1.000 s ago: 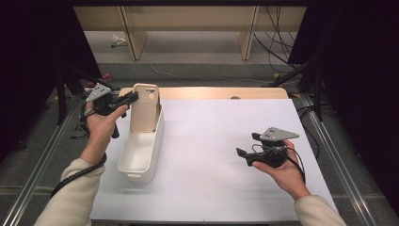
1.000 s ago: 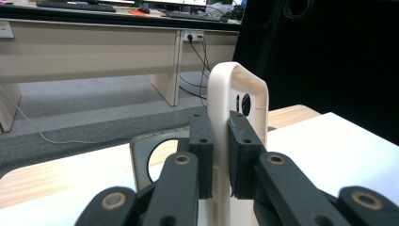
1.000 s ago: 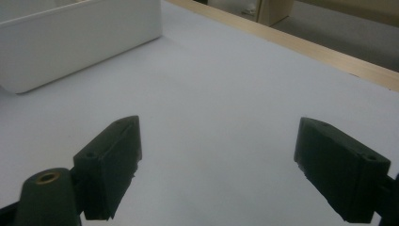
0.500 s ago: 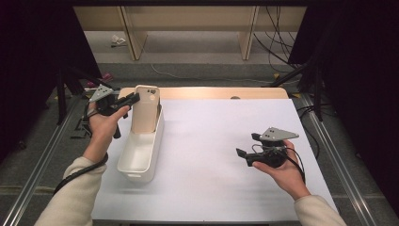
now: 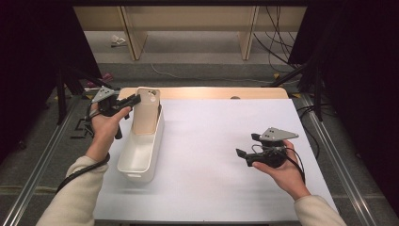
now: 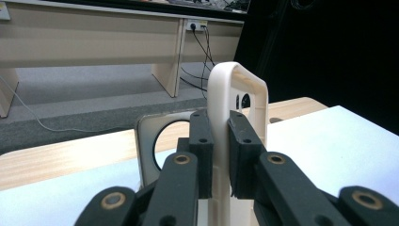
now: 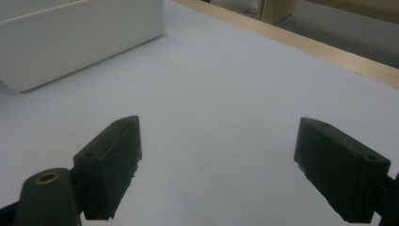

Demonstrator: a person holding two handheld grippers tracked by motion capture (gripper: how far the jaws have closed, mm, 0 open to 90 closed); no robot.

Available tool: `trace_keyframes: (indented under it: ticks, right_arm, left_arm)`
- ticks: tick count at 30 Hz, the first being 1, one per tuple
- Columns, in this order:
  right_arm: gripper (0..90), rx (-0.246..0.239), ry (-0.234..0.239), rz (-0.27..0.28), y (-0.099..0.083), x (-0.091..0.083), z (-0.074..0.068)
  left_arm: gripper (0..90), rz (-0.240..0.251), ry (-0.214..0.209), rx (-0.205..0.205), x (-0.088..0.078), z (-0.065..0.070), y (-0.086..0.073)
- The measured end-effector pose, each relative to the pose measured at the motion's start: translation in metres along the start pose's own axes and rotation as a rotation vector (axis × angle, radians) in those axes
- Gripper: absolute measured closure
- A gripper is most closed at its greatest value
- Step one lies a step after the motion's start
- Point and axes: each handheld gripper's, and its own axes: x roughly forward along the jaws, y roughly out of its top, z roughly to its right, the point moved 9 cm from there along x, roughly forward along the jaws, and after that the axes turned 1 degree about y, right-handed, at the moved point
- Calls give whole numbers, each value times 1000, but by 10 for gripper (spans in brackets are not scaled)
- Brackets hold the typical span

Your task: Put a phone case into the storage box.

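The left gripper (image 5: 134, 100) is seen clamped on the edge of a cream phone case (image 5: 146, 111), the two black pads pressed against either side of its thin wall. In the left gripper view the case (image 6: 237, 101) is held upright between the jaws, its rounded top corner and camera cut-out visible above them. The case stands at the far end of a white rectangular bin (image 5: 141, 150), its lower part inside the bin's walls; whether it rests on the bin's floor cannot be told. The bin lies lengthwise at the left part of the surface (image 5: 211, 141), just beside the left hand (image 5: 104, 127).

The right gripper (image 5: 247, 148) is held well apart from the bin, low over the right part of the surface, with its jaws spread wide and nothing between them. In the right gripper view the bin (image 7: 80, 37) is seen at upper left beyond the open jaws.

The surface is covered by a white sheet, and a strip of pale wood (image 5: 211, 92) is left bare along its far edge. Metal rails (image 5: 40, 165) run along both sides. Beyond the surface a grey floor (image 5: 197, 52) is seen, with pale wooden furniture legs (image 5: 131, 28), loose cables (image 5: 277, 33) and dark drapes (image 5: 362, 70) on either side.
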Motion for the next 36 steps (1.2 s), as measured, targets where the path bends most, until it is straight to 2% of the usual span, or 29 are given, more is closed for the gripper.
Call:
trace_keyframes:
  ticks: [36]
  right_arm:
    - [162,-3,6,-4,0,1,-1]
  left_arm:
    - [811,-52,14,-17,11,-10,-18]
